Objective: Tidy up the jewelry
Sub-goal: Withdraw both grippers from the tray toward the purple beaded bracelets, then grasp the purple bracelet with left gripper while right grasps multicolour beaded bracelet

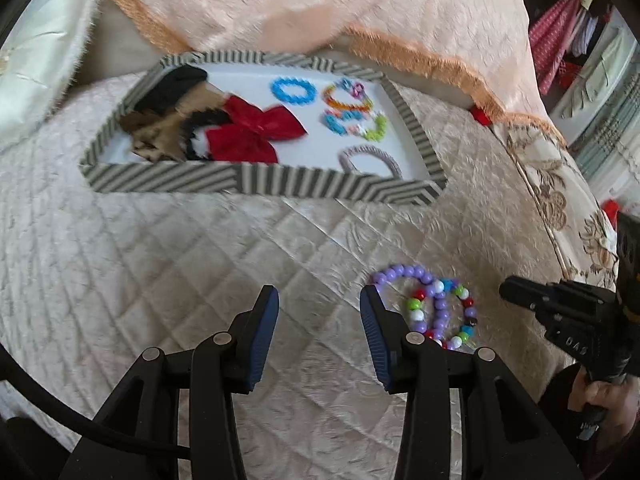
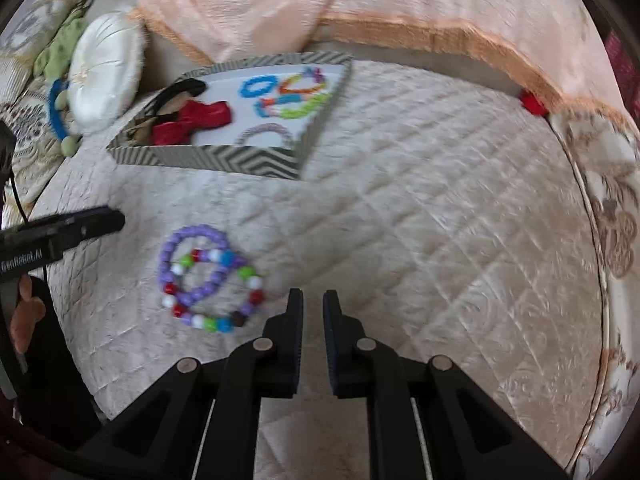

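**A:** What's in the striped tray (image 1: 168, 182)?

**B:** It sits on the quilted bed cover (image 1: 160, 260), well ahead of the left claw (image 1: 319, 300). At its left end lies a heap of dark and leopard-print hair pieces (image 1: 160, 128) with a red bow (image 1: 256, 128) against them. To the right of the bow are a blue ring (image 1: 294, 90), a cluster of multicoloured loom bands (image 1: 352, 110), and a grey hair tie (image 1: 370, 160) near the front right corner.

**A:** And outside the tray?

**B:** Two beaded bracelets lie overlapping on the cover: a purple bracelet (image 2: 196, 264) and a multicoloured bracelet (image 2: 216, 296). They are just right of the left claw's right finger and ahead-left of the right claw (image 2: 313, 300).

**A:** How much room is there?

**B:** Bare quilt stretches between both claws and the tray's front wall. Ahead-right of the right claw the cover runs clear to the bed's embroidered edge (image 2: 616, 240). A peach blanket (image 1: 360, 0) is piled behind the tray, and a white cushion (image 2: 106, 68) sits beyond its left end.

**A:** The claws themselves?

**B:** The left claw is spread wide with nothing between its blue pads (image 1: 264, 340), above bare quilt. The right claw is nearly closed, a narrow gap showing between the fingers, and holds nothing. Whether the left claw's finger touches the beads I cannot tell.
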The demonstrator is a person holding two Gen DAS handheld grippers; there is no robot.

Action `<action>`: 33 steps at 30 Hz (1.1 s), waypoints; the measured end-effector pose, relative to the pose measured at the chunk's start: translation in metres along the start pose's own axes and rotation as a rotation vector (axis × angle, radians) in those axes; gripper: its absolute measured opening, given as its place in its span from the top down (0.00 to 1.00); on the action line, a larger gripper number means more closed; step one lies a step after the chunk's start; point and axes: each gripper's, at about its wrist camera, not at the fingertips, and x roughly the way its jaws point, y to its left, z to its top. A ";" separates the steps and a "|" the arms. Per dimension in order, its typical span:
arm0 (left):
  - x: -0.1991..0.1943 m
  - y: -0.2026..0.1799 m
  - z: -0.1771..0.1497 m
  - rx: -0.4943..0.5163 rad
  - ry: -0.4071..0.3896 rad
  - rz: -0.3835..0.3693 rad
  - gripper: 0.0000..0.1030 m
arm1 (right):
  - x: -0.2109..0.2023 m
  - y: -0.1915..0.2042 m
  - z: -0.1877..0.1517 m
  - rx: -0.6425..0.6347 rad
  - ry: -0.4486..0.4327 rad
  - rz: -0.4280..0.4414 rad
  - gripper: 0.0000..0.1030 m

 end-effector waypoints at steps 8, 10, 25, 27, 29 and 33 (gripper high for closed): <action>0.013 -0.009 0.001 0.013 0.030 -0.002 0.81 | 0.008 0.020 0.005 -0.036 0.006 0.108 0.74; 0.014 -0.009 0.002 0.014 0.032 -0.005 0.81 | 0.016 0.024 0.006 -0.044 0.027 0.113 0.74; 0.033 -0.027 0.007 0.069 0.069 -0.013 0.78 | 0.020 0.004 0.001 -0.052 0.016 -0.039 0.88; 0.039 -0.032 0.006 0.088 0.083 -0.011 0.78 | 0.019 -0.008 0.002 -0.013 0.017 -0.020 0.88; 0.043 -0.035 0.005 0.104 0.088 0.006 0.77 | 0.019 -0.012 0.002 0.000 0.016 -0.009 0.88; 0.045 -0.039 0.006 0.128 0.084 0.015 0.77 | 0.026 -0.011 0.002 -0.002 0.017 0.016 0.78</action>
